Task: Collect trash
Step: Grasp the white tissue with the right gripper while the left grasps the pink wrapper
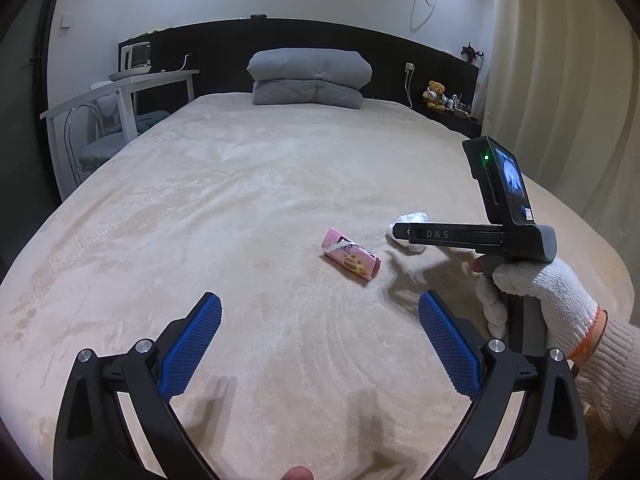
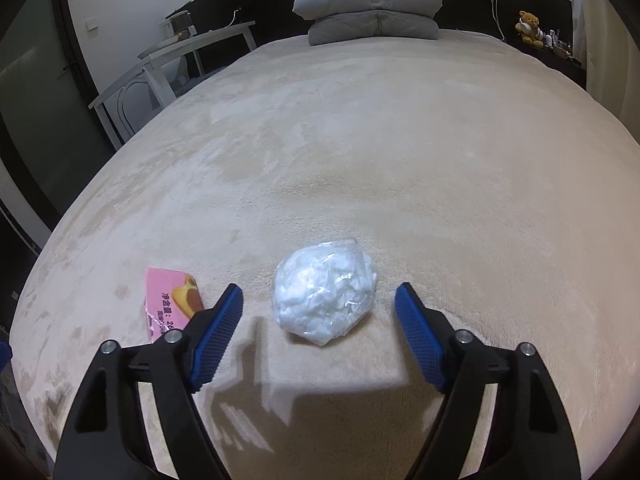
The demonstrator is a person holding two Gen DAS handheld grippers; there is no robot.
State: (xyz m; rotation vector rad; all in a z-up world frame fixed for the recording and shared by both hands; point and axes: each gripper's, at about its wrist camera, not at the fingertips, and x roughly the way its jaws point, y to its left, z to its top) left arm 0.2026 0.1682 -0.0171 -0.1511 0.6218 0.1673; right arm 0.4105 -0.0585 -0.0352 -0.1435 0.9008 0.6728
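A pink snack box (image 1: 351,260) lies on the beige bed cover, torn open at one end; it also shows in the right wrist view (image 2: 170,300), partly behind my right gripper's left finger. A crumpled clear plastic bag (image 2: 324,295) lies to its right, and in the left wrist view (image 1: 408,226) it is partly hidden by the right gripper. My right gripper (image 2: 319,295) is open, its blue pads either side of the bag's near part and apart from it. My left gripper (image 1: 320,306) is open and empty, short of the box.
The bed (image 1: 260,184) fills both views. Folded grey bedding (image 1: 308,78) lies at the headboard. A white table (image 1: 120,92) with a chair stands on the left. A teddy bear (image 1: 435,94) sits on the right shelf by the curtain (image 1: 560,80).
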